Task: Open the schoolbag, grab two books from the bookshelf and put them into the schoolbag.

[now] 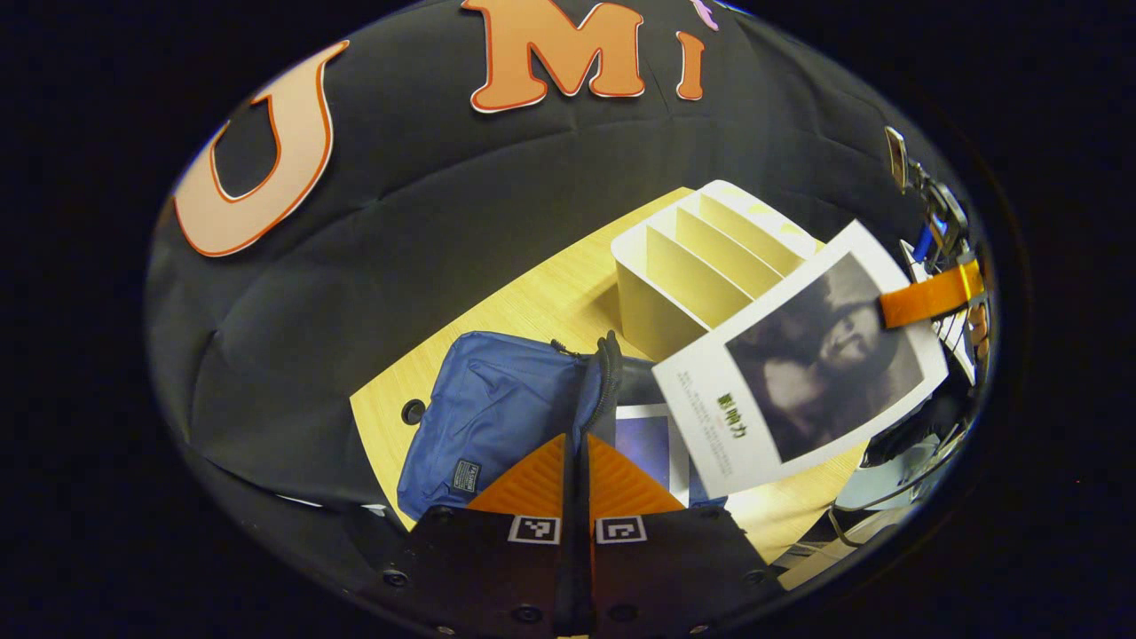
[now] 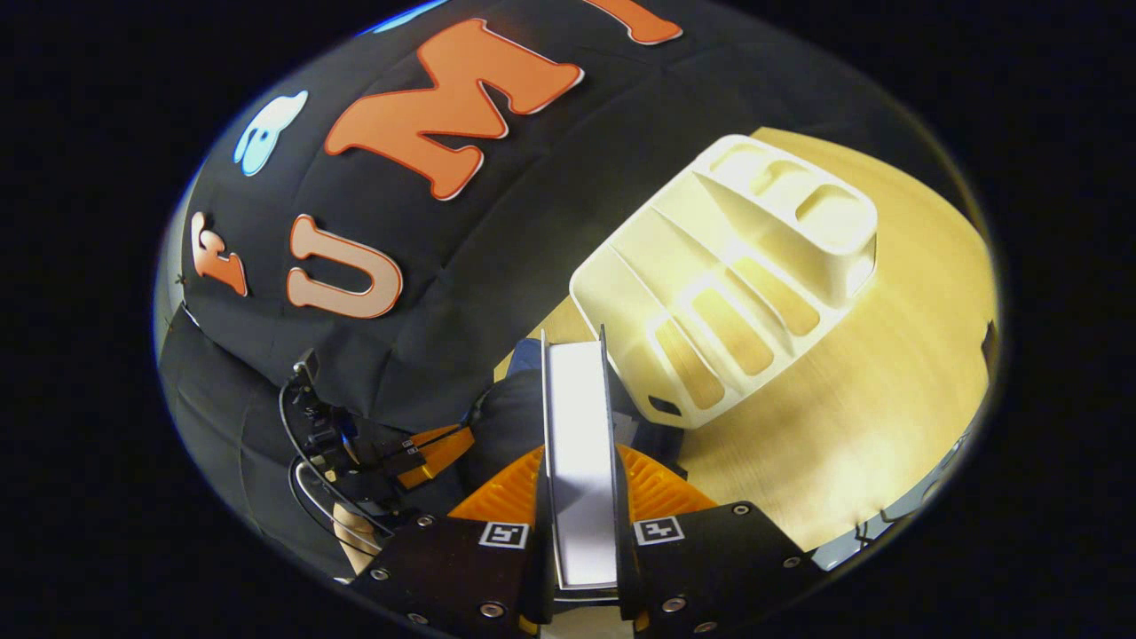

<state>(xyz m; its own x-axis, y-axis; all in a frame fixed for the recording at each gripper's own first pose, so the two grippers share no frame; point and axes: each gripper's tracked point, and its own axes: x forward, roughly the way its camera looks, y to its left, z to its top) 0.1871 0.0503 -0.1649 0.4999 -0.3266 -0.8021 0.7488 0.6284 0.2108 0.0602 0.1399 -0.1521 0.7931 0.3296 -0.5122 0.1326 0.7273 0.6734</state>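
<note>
The blue schoolbag [image 1: 493,408] lies on the wooden table [image 1: 541,302], its mouth held open. My left gripper [image 1: 577,439] is shut on the bag's black zipper edge [image 1: 606,368]. Inside the bag lies one book with a bluish cover [image 1: 652,448]. A second book [image 1: 799,373], white with a dark photo, hangs tilted above the bag's mouth. My right gripper [image 2: 579,453] is shut on this book [image 2: 577,390], seen edge-on in the right gripper view. Its finger [image 1: 932,297] shows at the book's far corner. The white bookshelf [image 1: 701,266] stands behind the bag with bare slots.
The bookshelf [image 2: 737,284] sits mid-table in the right gripper view, with bare wooden tabletop [image 2: 870,390] to its right. The left gripper [image 2: 426,453] and its cables show low at the left. The black cloth wall [image 1: 444,195] runs along the table's far edge.
</note>
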